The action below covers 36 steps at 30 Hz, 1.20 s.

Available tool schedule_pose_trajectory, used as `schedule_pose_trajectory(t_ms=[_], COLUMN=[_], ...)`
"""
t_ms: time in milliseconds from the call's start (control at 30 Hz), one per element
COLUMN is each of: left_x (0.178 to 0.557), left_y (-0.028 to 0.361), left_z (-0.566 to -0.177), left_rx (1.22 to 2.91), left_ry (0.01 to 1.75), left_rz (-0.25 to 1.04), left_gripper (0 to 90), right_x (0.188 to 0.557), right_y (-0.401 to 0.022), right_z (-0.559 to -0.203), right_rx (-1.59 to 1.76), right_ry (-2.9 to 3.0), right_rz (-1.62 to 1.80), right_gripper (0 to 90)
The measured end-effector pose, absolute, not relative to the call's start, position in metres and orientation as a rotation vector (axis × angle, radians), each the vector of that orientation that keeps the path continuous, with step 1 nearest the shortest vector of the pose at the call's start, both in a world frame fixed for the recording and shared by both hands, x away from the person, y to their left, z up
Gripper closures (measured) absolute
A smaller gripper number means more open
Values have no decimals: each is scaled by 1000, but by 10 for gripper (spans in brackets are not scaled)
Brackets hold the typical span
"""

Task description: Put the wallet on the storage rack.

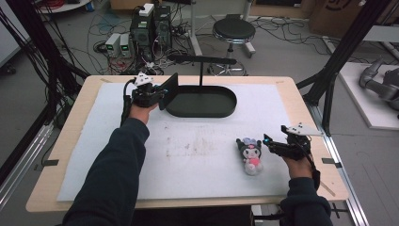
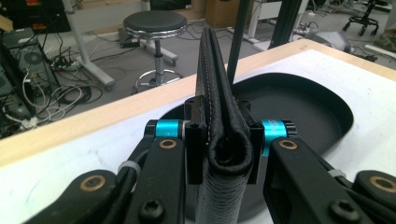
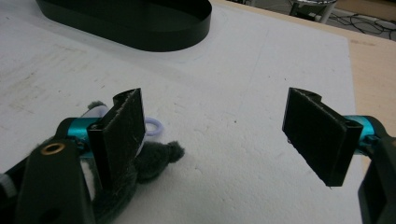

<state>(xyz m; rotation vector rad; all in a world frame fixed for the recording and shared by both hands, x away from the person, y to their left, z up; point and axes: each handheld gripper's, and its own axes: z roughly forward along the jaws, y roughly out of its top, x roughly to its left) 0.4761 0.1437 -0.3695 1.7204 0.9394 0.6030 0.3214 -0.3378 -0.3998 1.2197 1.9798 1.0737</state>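
Note:
My left gripper (image 1: 160,95) is shut on a black folded leather wallet (image 1: 170,90), held on edge at the left end of a black oval tray (image 1: 225,111). In the left gripper view the wallet (image 2: 212,70) stands upright between the pads of the left gripper (image 2: 220,136), above the tray (image 2: 343,109). A small dark plush toy (image 1: 250,155) with a pink front lies on the white mat at the right. My right gripper (image 1: 270,143) is open just right of it. In the right gripper view the plush (image 3: 152,158) lies by the left jaw of the right gripper (image 3: 217,135), and nothing is between the jaws.
A black T-shaped stand (image 1: 201,60) rises behind the tray. The white mat (image 1: 197,150) covers a wooden table (image 1: 301,101). Beyond the far edge stand a round stool (image 1: 234,30), computer boxes (image 1: 150,26) and floor cables.

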Motion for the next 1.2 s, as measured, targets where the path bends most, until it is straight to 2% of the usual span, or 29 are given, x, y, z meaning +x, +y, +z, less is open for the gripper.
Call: schedule_pose_trajectory(t_ms=[467,633,833,867,933,967,1200], left_x=[516,522,523,522,521,520,504], left_y=[126,114,105,105,107,108,111], left_z=[-389,-394,-404,-404,-404,-403,-395], left_rx=[1772,1813,1887,1868,1824,1822,1768], left_ry=[956,968,973,995,1053,1050,1031], left_rz=[666,746,766,740,655,637,545], left_gripper=[770,772,767,745,553,521,495], right_x=[319,320,319,319,318,319,319], right_y=[-346,-345,-345,-345,-345,-346,-341], right_z=[-402,-403,-402,-402,-402,-402,-401], right_rx=[1255,1240,1247,1243,1243,1242,1223], right_ry=[1967,1976,1974,1976,1977,1974,1990], right_rz=[1095,1089,1097,1096,1098,1101,1103], right_gripper=[216,216,215,215,215,216,216])
